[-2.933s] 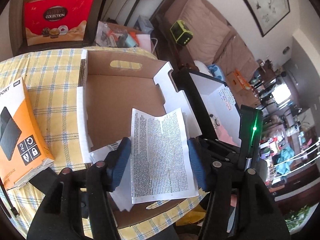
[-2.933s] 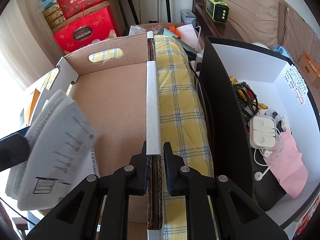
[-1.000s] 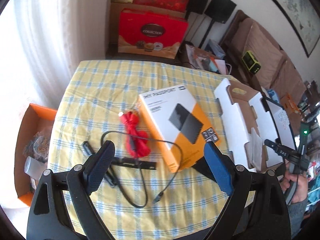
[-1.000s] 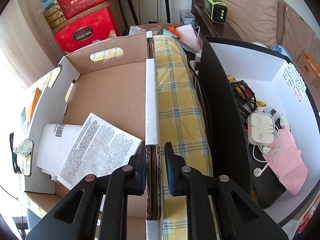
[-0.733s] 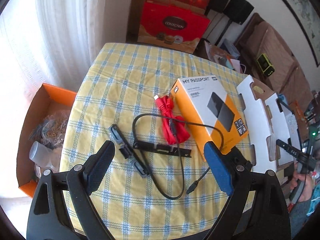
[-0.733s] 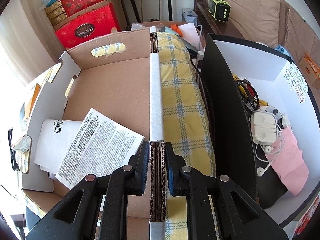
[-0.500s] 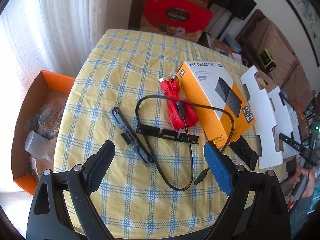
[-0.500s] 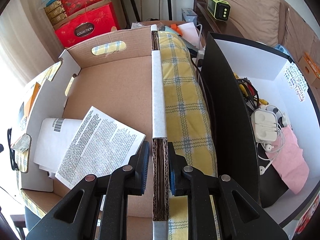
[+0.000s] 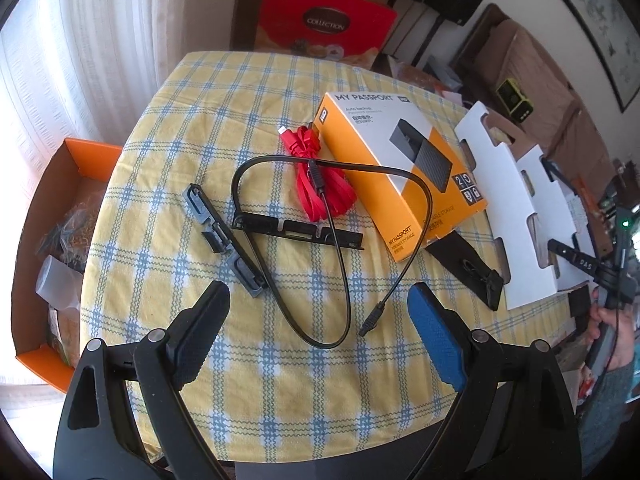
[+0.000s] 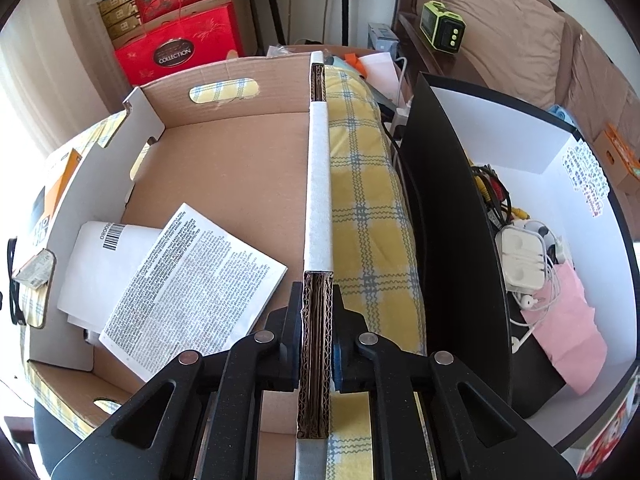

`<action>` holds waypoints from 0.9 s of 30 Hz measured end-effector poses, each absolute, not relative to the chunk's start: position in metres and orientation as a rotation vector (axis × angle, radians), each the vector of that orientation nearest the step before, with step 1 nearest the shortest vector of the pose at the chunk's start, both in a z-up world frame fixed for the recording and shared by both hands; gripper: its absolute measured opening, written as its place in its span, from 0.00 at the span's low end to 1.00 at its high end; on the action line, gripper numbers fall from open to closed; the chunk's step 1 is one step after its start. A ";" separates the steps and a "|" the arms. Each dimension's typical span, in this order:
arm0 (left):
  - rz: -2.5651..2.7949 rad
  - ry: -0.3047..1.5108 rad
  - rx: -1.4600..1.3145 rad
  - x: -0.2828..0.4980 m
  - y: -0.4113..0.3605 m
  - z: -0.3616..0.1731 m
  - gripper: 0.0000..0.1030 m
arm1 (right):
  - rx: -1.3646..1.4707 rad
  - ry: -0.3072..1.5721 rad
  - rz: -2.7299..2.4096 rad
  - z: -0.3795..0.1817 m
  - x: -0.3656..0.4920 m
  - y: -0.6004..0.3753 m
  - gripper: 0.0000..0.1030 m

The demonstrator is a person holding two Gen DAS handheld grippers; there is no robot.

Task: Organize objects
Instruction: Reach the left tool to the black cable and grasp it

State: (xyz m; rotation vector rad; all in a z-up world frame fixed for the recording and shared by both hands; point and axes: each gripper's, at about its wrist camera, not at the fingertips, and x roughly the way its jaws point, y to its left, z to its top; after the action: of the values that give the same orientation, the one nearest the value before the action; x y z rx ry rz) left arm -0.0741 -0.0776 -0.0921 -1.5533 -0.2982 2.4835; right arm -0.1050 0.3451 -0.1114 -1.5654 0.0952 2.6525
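My left gripper (image 9: 316, 300) hangs open over the yellow checked table, with a looped black cable (image 9: 332, 240) just beyond its fingertips. Further back lie a red cable bundle (image 9: 320, 184), an orange hard-drive box (image 9: 400, 160), a black bracket (image 9: 296, 232) and a grey clip strip (image 9: 224, 240). A black pouch (image 9: 468, 268) pokes out from under the orange box. My right gripper (image 10: 316, 300) is closing its jaws tight on the right wall (image 10: 318, 184) of the cardboard box. Printed papers (image 10: 192, 276) lie inside that box.
An orange carton (image 9: 52, 184) of oddments stands on the floor left of the table. Right of the cardboard box is a black-and-white bin (image 10: 448, 220) holding earphones (image 10: 524, 260) and cables. Red gift boxes (image 9: 324, 24) stand behind. A person's hand (image 9: 612, 328) shows at the far right.
The left gripper let go of the papers in the cardboard box, swung left over the table and sank toward the cables. The right gripper kept its hold on the box wall.
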 end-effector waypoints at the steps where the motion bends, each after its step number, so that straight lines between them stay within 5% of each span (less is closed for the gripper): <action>1: 2.479 -0.298 -1.553 -0.074 -0.077 -0.092 0.87 | -1.568 0.088 2.657 -0.111 -0.104 0.345 0.09; 16: 2.470 -0.152 -1.499 -0.073 -0.053 -0.092 0.86 | -1.579 0.082 2.662 -0.111 -0.083 0.341 0.09; 25: 2.522 -0.105 -1.471 -0.078 -0.040 -0.099 0.61 | -1.577 0.076 2.662 -0.111 -0.072 0.338 0.10; 27: 2.516 -0.106 -1.482 -0.080 -0.039 -0.102 0.43 | -1.575 0.079 2.662 -0.111 -0.071 0.338 0.10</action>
State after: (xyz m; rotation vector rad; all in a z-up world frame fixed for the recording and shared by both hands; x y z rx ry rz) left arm -0.0801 -0.0385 -0.1017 -1.4818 -0.1059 2.5162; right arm -0.0713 0.3380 -0.1114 -1.5746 0.0790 2.6624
